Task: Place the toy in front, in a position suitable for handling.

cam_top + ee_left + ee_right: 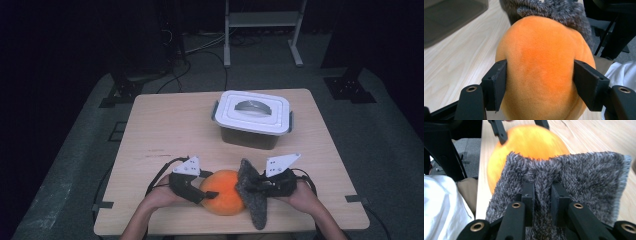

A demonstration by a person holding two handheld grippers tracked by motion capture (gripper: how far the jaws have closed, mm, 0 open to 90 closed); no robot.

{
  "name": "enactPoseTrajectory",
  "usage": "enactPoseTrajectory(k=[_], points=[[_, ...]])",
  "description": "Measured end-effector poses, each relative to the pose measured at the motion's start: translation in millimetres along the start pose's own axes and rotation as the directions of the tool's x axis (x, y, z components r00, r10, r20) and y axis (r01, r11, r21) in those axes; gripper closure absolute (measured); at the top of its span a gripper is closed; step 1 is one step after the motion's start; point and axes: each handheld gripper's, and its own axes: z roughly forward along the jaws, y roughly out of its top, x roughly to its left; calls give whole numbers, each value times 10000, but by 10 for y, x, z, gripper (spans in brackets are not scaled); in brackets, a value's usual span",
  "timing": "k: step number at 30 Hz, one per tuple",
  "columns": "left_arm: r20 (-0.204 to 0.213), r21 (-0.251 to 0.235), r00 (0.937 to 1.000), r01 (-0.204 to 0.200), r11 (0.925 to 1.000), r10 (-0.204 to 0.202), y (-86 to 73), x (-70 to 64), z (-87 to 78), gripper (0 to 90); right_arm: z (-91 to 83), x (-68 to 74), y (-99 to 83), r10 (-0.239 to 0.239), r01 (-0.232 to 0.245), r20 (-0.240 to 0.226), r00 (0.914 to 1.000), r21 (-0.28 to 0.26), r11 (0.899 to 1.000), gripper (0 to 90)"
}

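Left gripper view: left gripper (540, 82) clamps soft, light orange plush ball (541, 70) at its widest girth; right gripper (543, 195) pinches limp grey shaggy cloth (574, 172) by a fold.

Round orange plush ball (222, 192) at near desk edge, soft velvety surface, pinched between wide-set jaws, grey shaggy cloth (251, 192) draped upright against its right side, touching, fold clamped in jaws.

One orange plush ball (222, 192), one grey shaggy cloth (252, 196), one lidded box (253, 118) (white lid), two claws
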Motion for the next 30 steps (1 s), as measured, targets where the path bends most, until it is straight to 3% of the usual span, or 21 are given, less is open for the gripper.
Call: enactPoseTrajectory(k=[2,7,9,12,14,18,23,28,30], points=[[-12,-45,10000,24,10000,-25,-11,4,-4,315,-14,-17,-20,96,-96,67,9999,44,9999,749],[-47,10,9998,-185,9998,185,-3,-6,-2,316,-34,57,94,-193,200,146,9997,-444,9988,749],[-82,58,9997,-216,9997,216,-7,-4,-9,316,15,85,113,-363,367,120,9993,-303,9989,749],[-110,-2,9999,-132,9999,132,-17,5,-6,315,19,57,83,-234,236,71,9997,-206,9995,749],[-158,-17,9999,-51,10000,51,-25,18,-5,313,9,19,34,-202,197,278,9994,183,9996,749],[-150,-14,9999,7,10000,-7,-48,38,-16,307,-29,-51,-34,33,-54,519,9986,413,9991,749],[-116,-69,9999,10,10000,-11,-62,43,-10,302,-77,1,70,-109,123,481,9988,-289,9995,749],[-124,-102,9999,82,9999,-83,-68,48,-8,302,20,-23,10,-47,40,267,9996,264,9996,748],[-111,-77,9999,100,9999,-101,-77,59,-16,301,7,-54,-20,-39,13,450,9990,589,9983,748]])
